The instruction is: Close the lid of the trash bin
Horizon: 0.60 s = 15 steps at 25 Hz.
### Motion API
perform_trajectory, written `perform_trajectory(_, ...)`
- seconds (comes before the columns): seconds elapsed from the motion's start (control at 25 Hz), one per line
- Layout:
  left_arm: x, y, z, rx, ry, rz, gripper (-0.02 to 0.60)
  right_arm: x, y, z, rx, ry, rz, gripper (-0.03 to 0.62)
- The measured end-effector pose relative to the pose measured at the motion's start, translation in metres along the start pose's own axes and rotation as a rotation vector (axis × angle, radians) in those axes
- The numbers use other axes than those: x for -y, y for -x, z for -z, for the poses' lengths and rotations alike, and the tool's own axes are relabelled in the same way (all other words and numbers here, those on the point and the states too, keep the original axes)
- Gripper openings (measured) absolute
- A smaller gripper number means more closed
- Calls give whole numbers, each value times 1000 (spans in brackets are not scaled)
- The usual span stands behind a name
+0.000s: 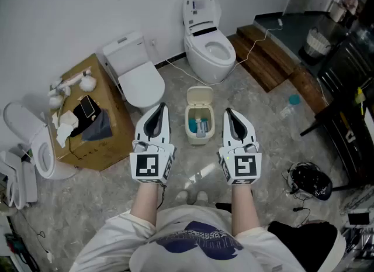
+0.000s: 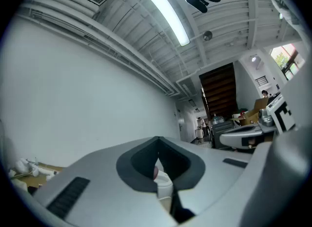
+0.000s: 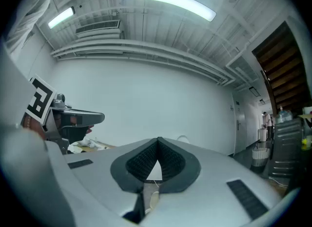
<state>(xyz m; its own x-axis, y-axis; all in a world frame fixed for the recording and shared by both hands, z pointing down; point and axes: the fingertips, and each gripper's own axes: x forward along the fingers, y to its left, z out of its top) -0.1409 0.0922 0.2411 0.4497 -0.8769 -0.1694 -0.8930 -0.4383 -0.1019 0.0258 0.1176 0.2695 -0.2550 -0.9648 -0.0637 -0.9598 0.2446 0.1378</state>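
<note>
Nearest, the left gripper (image 1: pixel 159 112) and right gripper (image 1: pixel 229 114) are held side by side, each with its jaws pressed together and nothing between them. Just beyond, between the two, the trash bin (image 1: pixel 199 139) is seen on the floor, its lid (image 1: pixel 199 95) tipped back and open. One closed tip is best brought behind the lid's top edge, which can then be pushed gently forward and down until seated. Two toilets (image 1: pixel 205 37) are seen farther back.

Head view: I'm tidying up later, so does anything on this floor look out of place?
Yes. The small trash bin stands with its lid up, rubbish showing inside. To its right a plastic bottle sits loose on the floor. The cardboard box at left is cluttered on top.
</note>
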Motion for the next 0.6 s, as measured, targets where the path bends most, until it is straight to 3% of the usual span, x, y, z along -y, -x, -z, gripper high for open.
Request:
perform_trajectory(0.4,2,1,1,-6,-7,7,-2,-3,1,4,-8,20,-13,-6)
perform_trajectory(0.6,0,2,4,-23,-4,14,-2,3,5,3,43,-93,-55,-3)
